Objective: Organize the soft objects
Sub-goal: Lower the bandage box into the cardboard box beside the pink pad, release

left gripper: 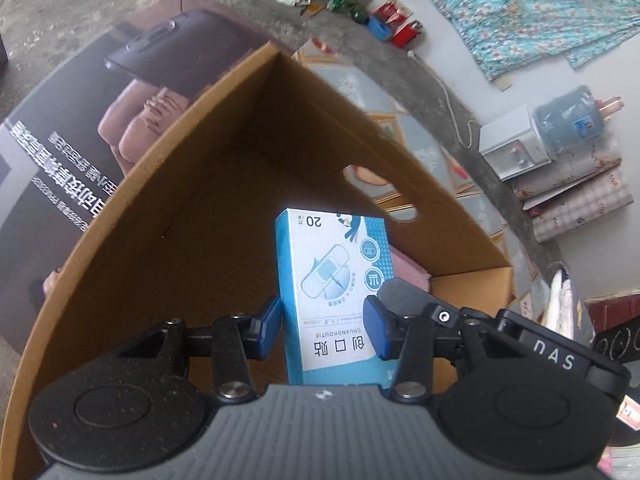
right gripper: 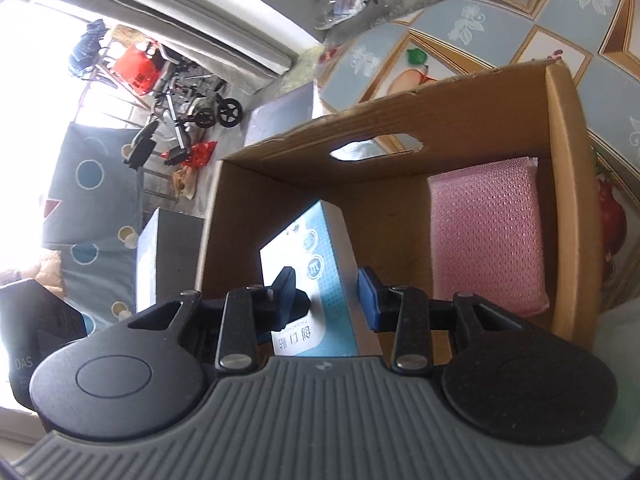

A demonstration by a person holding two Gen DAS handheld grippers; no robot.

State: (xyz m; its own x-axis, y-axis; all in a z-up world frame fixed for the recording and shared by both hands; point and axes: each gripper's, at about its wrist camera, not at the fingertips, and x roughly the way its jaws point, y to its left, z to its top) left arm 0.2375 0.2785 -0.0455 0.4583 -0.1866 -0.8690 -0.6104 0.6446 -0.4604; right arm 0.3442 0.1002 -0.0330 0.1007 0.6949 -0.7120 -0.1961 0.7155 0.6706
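Left wrist view: at the far left lies a dark printed box (left gripper: 80, 140) with white lettering, touching the outer wall of an open brown carton (left gripper: 180, 208). The carton fills the middle of the view, and one far corner points away from the camera. The left gripper (left gripper: 323, 322) hangs over the carton's open top. Its two blue pads (left gripper: 268, 320) are clamped on the long sides of a blue and white plaster box (left gripper: 332, 264). The plaster box stands on end in that grip, above the carton's floor. Just behind its right edge, a strip of pink sponge (left gripper: 408, 268) shows against the carton's right wall. That wall has an oval handle hole (left gripper: 372, 180). A black finger of the other gripper reaches in from the right, close to the plaster box's right edge.

Right wrist view: the right gripper (right gripper: 326, 300) also points down into the carton (right gripper: 568, 200). Its fingers stand on either side of the same plaster box (right gripper: 320, 248), seen here edge-on. It is not clear whether they press on it or only flank it. To the right, the pink sponge (right gripper: 488, 236) lies flat in the carton's far right corner, along the right wall and below the handle hole (right gripper: 376, 146). The carton sits on a cloth with a fruit pattern (right gripper: 480, 20).
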